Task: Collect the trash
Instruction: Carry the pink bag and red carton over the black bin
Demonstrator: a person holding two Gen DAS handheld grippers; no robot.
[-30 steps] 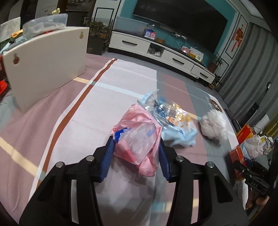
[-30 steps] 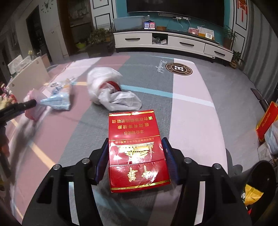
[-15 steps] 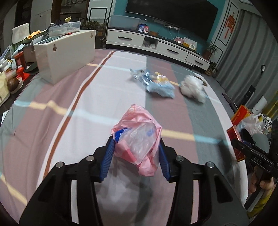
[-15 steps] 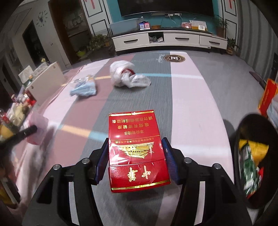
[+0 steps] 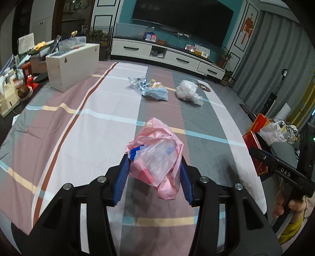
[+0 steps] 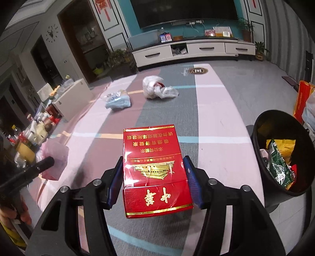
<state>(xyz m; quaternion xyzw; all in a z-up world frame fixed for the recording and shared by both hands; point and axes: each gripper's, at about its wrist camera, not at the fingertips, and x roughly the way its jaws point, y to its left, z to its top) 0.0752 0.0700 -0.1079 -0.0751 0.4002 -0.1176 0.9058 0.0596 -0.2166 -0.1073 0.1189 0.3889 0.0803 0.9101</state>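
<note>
Both fingers clamp trash: left pink bag, right red carton beside bin rim

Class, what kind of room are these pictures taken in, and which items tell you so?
Most likely a home living room: a large wall-mounted television above a long white TV cabinet, potted plants beside it, and a striped cloth spread over the floor.
</note>
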